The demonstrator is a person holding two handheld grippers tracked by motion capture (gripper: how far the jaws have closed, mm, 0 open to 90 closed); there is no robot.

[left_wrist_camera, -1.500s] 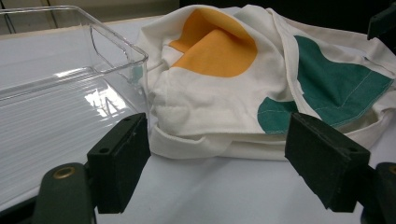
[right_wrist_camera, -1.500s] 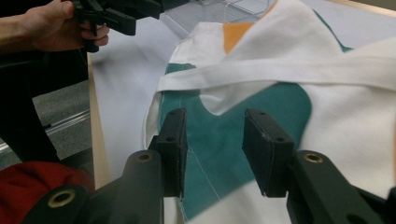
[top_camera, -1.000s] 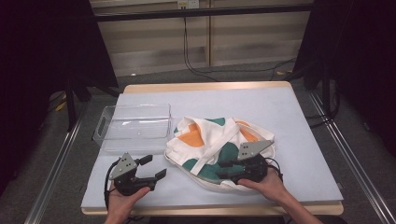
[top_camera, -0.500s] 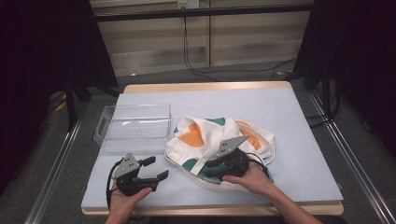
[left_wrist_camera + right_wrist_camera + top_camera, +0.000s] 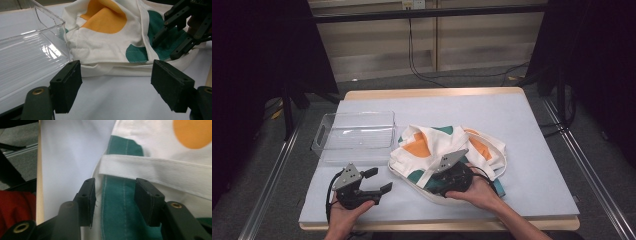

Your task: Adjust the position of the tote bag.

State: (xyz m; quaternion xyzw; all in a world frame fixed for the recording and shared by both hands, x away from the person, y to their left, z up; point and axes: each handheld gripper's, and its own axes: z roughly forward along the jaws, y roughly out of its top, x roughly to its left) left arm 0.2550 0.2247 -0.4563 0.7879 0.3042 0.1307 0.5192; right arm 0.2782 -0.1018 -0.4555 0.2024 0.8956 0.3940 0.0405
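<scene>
A crumpled white cloth bag [image 5: 437, 145] with orange and green dots lies mid-table. My right gripper [image 5: 438, 184] rests low on its near edge. In the right gripper view its jaws [image 5: 113, 197] have just been opening and stand apart over a green patch of the bag [image 5: 120, 202]. The cloth lies between the pads, unpressed. A white strap [image 5: 155, 168] crosses just beyond them. My left gripper [image 5: 381, 180] sits on the table left of the bag, open with nothing between its jaws [image 5: 118, 86]. It faces the bag [image 5: 107, 50] and the right gripper [image 5: 166, 47].
A clear plastic tray [image 5: 357, 116] stands left of the bag, its corner [image 5: 50, 22] close to my left gripper. The table's wooden front edge [image 5: 38, 195] runs just beside my right gripper. Bare tablecloth [image 5: 532, 125] extends right of and behind the bag.
My right gripper has slid left along the bag's near edge and dropped lower, and its jaws stand wider apart. The left gripper has stayed where it was.
</scene>
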